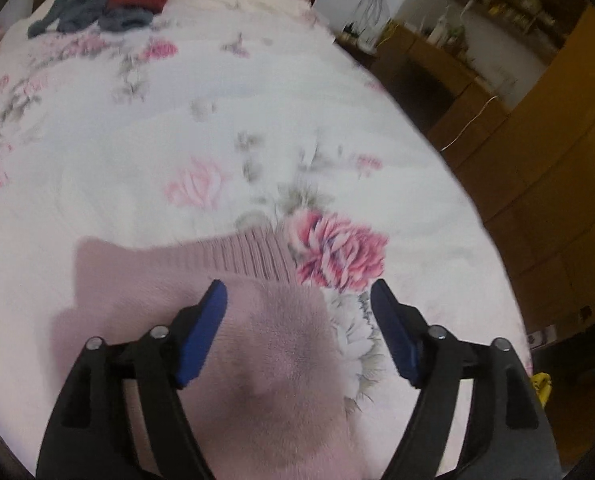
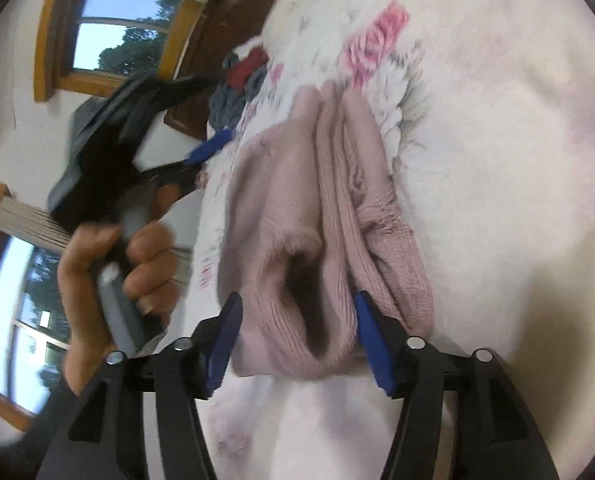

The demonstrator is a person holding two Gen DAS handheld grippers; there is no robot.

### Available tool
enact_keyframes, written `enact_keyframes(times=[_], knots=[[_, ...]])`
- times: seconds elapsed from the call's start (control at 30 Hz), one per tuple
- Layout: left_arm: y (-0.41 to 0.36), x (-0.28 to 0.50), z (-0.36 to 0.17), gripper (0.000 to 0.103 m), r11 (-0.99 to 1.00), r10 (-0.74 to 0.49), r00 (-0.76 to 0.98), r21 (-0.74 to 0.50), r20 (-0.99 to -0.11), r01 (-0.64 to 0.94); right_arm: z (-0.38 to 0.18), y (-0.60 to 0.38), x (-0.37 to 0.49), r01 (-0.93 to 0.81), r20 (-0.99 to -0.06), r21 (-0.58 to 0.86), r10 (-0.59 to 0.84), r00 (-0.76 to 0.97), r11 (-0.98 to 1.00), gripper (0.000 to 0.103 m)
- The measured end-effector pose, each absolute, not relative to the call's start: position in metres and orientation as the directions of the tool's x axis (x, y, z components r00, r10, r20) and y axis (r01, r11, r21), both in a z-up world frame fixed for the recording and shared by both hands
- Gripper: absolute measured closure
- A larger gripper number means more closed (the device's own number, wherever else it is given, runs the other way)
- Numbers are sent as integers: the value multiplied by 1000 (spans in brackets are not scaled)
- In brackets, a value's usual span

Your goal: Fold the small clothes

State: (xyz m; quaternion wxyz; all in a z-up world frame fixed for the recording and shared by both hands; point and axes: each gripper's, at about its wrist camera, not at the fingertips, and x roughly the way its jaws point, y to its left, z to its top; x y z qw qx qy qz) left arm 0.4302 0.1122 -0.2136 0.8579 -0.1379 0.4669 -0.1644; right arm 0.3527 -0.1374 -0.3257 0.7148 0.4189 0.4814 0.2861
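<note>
A pink knit sock (image 1: pixel 265 344) with a ribbed cuff lies on the floral bedsheet (image 1: pixel 137 140). My left gripper (image 1: pixel 297 286) hovers open just above it, blue pads apart, holding nothing. In the right wrist view the pink sock (image 2: pixel 289 208) lies bunched lengthwise, its cuff opening facing the camera. My right gripper (image 2: pixel 299 340) is open, and the cuff sits between its fingers, close against the right pad (image 2: pixel 371 340). A hand (image 2: pixel 145 256) holds the left gripper at the left, its blue pad (image 2: pixel 211 146) near the sock's far end.
A pile of grey and red clothes (image 1: pixel 105 4) lies at the bed's far end, also in the right wrist view as the clothes pile (image 2: pixel 237 80). Wooden cabinets (image 1: pixel 537 160) stand past the bed's right edge. Windows (image 2: pixel 117 28) are on the wall behind the hand.
</note>
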Motion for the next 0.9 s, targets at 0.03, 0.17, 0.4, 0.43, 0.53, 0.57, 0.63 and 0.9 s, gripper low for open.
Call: enact_keyframes(times=[0.03,0.17,0.4,0.43,0.53,0.57,0.63,0.9], knots=[[124,422,-204,27,899,-430,513,-407,-743,164,-325,-135,359,-8,-446,878,822,354,479,43],[163,386,-196,24,853,-515,470,-486,-717,193,-336,-125,389,19,-478,874,852,212,485,55],[191,318,-249,32,755,-654,318,-621,-687,211,-315,-139,402,-15,-531,836,817,225,548,91],[189,312,-268,34,766,-642,286,-612,-711,196,-317,-139,402,-10,-548,826,806,223,564,91],[189,307,-314,43,763,-646,222,-630,-731,145,-343,-130,405,17,-616,783,770,164,622,91],[190,308,-320,46,759,-650,220,-638,-727,133,-344,-129,405,13,-625,775,763,165,632,91],[193,315,-317,46,723,-688,209,-682,-695,112,-332,-127,406,-17,-622,773,764,174,634,86],[233,391,-246,37,605,-777,363,-770,-515,202,-248,-118,434,-172,-605,732,744,283,660,74]])
